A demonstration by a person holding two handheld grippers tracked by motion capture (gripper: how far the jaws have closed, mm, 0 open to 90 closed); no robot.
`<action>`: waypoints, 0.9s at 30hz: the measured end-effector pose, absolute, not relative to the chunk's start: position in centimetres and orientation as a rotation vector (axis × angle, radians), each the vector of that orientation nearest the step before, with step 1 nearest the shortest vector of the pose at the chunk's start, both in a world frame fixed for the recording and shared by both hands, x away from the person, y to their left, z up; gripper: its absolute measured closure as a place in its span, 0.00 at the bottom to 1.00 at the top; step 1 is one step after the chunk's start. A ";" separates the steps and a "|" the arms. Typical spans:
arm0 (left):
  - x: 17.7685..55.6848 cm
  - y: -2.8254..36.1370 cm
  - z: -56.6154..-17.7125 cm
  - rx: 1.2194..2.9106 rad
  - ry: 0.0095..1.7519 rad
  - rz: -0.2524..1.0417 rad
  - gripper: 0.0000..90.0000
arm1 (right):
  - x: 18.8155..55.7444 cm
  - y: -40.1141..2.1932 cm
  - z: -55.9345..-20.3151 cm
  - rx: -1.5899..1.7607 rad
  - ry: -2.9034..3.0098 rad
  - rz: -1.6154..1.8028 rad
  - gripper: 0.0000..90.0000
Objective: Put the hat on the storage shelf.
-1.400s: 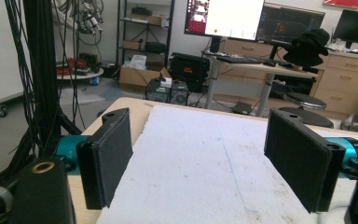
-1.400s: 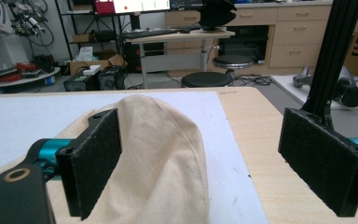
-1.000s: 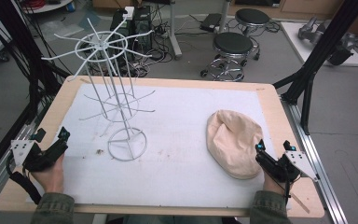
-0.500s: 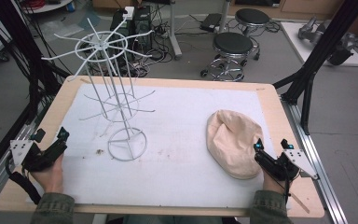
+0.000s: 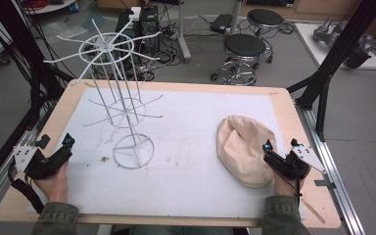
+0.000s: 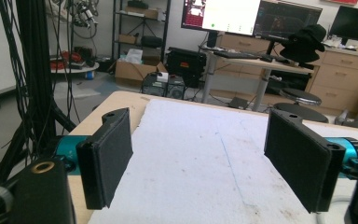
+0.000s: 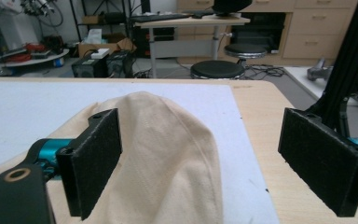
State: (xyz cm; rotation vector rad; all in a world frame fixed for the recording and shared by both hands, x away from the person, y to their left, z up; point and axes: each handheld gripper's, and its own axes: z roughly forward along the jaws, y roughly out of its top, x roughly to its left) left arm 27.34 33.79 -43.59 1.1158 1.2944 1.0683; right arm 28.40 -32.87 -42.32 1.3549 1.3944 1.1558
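A cream fabric cap (image 5: 244, 145) lies on the white mat (image 5: 196, 147) at the right. My right gripper (image 5: 280, 146) is open at the cap's near right edge. In the right gripper view the cap (image 7: 168, 149) reaches in between the wide-apart jaws of that gripper (image 7: 205, 144), nearer the left one. A tall white wire rack (image 5: 117, 98) with radial hooks stands on its ring base at the left centre. My left gripper (image 5: 56, 142) rests open at the mat's left edge, left of the rack's base. Between the jaws of the left gripper (image 6: 198, 154) is bare mat (image 6: 200, 158).
The mat covers most of a wooden table (image 5: 293, 110). Black frame posts (image 5: 333, 63) rise at the table's right and left sides. Stools (image 5: 245, 49), cables and computer cases stand on the floor beyond the far edge.
My right gripper has edged slightly forward and left, closer to the cap. The left gripper has hardly moved.
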 end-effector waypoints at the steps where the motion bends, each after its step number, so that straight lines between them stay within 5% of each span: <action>1: 27.4 33.8 -43.6 1.116 1.292 1.065 0.26 | 28.5 -32.8 -42.3 1.361 1.412 1.164 0.14; 27: 27.5 33.7 -43.7 1.119 1.295 1.051 0.26 | 31.6 -31.9 -42.6 1.594 1.597 0.959 0.13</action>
